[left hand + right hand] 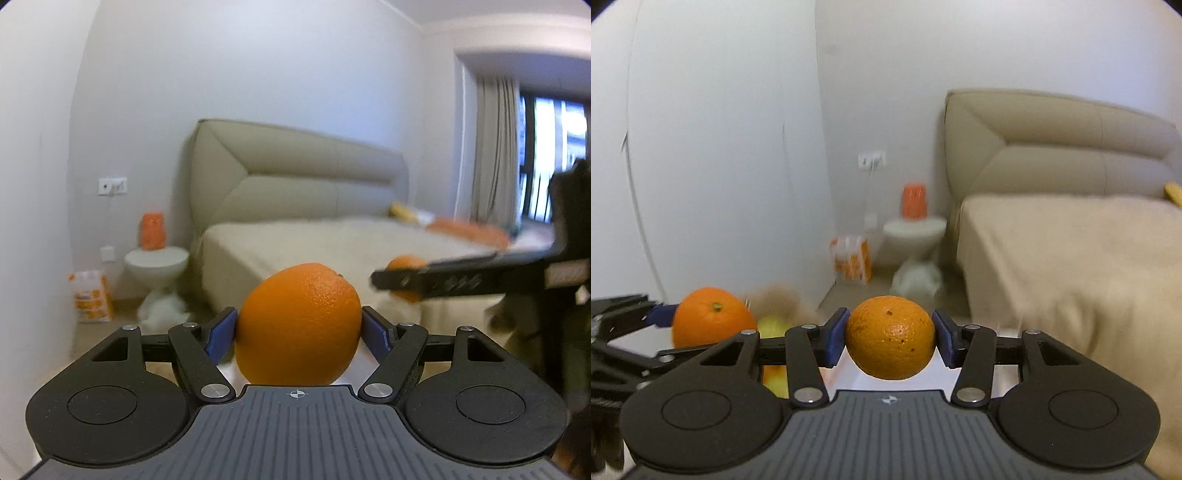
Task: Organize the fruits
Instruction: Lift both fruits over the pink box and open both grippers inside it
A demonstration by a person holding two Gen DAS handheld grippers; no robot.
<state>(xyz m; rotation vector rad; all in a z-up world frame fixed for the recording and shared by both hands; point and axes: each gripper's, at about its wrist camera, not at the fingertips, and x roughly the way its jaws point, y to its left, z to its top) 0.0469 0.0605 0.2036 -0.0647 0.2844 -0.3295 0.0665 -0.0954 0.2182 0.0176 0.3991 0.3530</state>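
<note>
My left gripper (299,328) is shut on a large orange (299,325), with both blue pads pressed against its sides, and holds it in the air. In the right wrist view my right gripper (891,338) is shut on a smaller, speckled orange (891,338). That small orange (404,263) also shows at the right of the left wrist view, behind a black finger (436,277) of the right gripper. The large orange (713,317) appears at the left of the right wrist view, level with the small one. Yellow-green fruits (772,326) lie blurred below the two.
A beige bed (332,240) with a padded headboard fills the background. Beside it stands a round white side table (916,229) with an orange object (915,201) on top. An orange-and-white bag (851,260) leans by the wall. Curtains and a window (546,155) are at the far right.
</note>
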